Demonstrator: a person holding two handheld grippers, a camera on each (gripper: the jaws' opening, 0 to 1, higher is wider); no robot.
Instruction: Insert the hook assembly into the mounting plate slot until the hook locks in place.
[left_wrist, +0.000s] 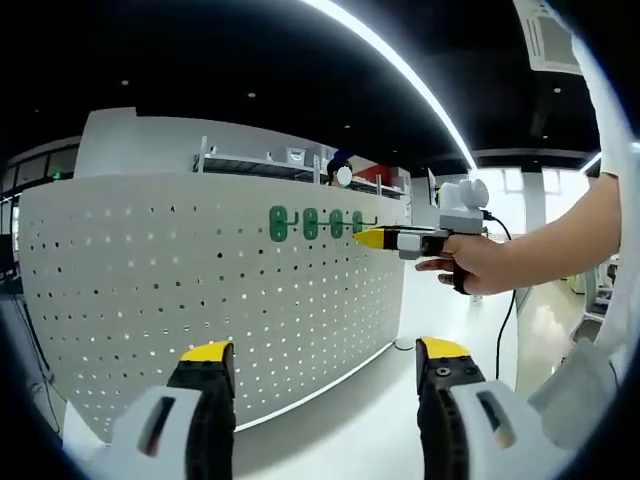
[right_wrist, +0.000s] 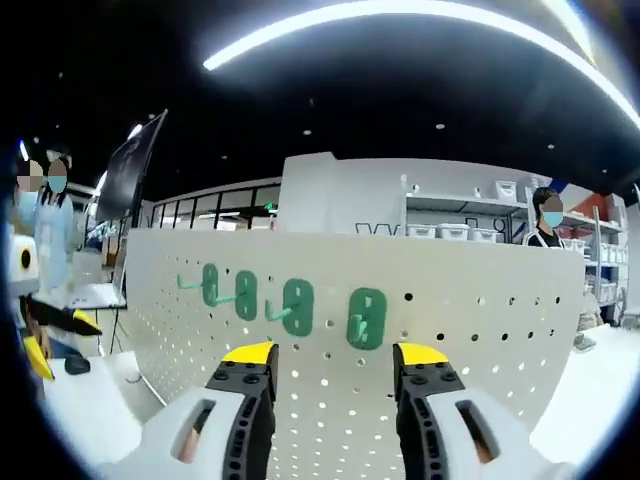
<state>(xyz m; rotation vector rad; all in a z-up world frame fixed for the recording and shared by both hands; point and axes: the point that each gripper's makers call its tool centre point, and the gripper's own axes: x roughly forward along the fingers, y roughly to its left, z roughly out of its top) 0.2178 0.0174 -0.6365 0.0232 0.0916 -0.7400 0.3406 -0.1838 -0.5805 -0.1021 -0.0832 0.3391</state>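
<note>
A large white pegboard (left_wrist: 200, 300) stands upright on a white table (left_wrist: 400, 420); it serves as the mounting plate and is seen across most of the left gripper view and again in the right gripper view (right_wrist: 480, 330). Shelving with white bins (right_wrist: 460, 225) is seen behind it. Four green hook assemblies (left_wrist: 310, 223) are hung in a row near the top edge of the board. In the right gripper view the same row (right_wrist: 290, 300) is seen, with the nearest green hook (right_wrist: 367, 318) just above and between the jaws.

The right gripper (right_wrist: 335, 375) is held with its jaws parted and nothing between them, close in front of that nearest hook. In the left gripper view it (left_wrist: 372, 238) is seen held in a hand (left_wrist: 475, 262) at the right end of the row. The left gripper (left_wrist: 325, 365) is held well back from the board, jaws apart and empty.

The last hook is judged to be already in its slot, with seating still to be confirmed. For the step to be done well, the hook's backing should be pressed square against the board and then downward, so that the tabs are driven fully into the holes. Tilt should be avoided, since a half-caught tab could let the hook drop. Whether the lock has engaged cannot be told from these views.
</note>
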